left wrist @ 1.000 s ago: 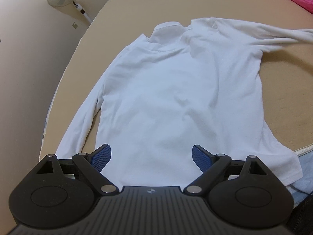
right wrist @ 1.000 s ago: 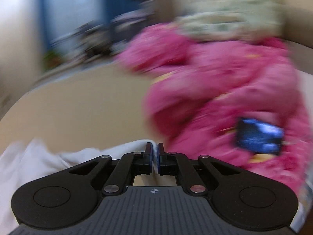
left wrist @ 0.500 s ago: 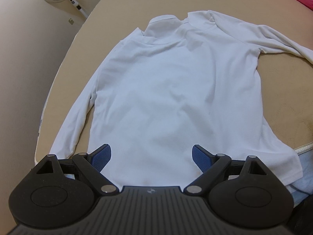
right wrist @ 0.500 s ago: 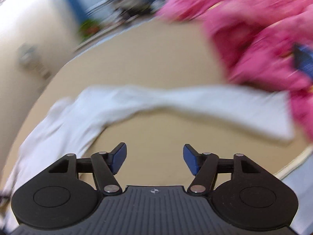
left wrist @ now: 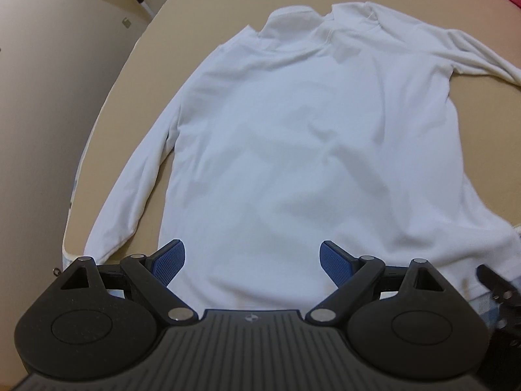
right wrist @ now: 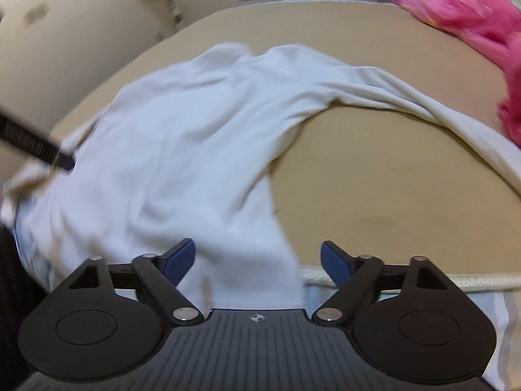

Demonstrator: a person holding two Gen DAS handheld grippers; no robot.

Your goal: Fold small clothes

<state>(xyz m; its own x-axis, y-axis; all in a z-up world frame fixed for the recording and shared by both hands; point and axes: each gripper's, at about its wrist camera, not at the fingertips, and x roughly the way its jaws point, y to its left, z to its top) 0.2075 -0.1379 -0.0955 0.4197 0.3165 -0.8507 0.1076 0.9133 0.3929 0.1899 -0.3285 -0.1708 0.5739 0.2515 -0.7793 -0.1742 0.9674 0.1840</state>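
The right gripper (right wrist: 257, 255), whose jaws have just been opening from shut to wide with nothing gripped between them, has swung away from the pink bedding (right wrist: 469, 22) to hang over the near right corner of the white long-sleeved shirt (left wrist: 312, 150). The left gripper (left wrist: 250, 260) waits just as wide and empty over the hem. The shirt lies flat on the tan mattress (left wrist: 488, 150), collar toward twelve o'clock, one sleeve toward eight and one toward two, so folding can probably begin at the hem.

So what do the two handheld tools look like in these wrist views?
Both look identical. The left tool and right tool each have a matte black ribbed body with a small crosshair mark, two round black housings, silver pivot pins on black linkage arms, and blue textured pads. No cables or sleeves show.
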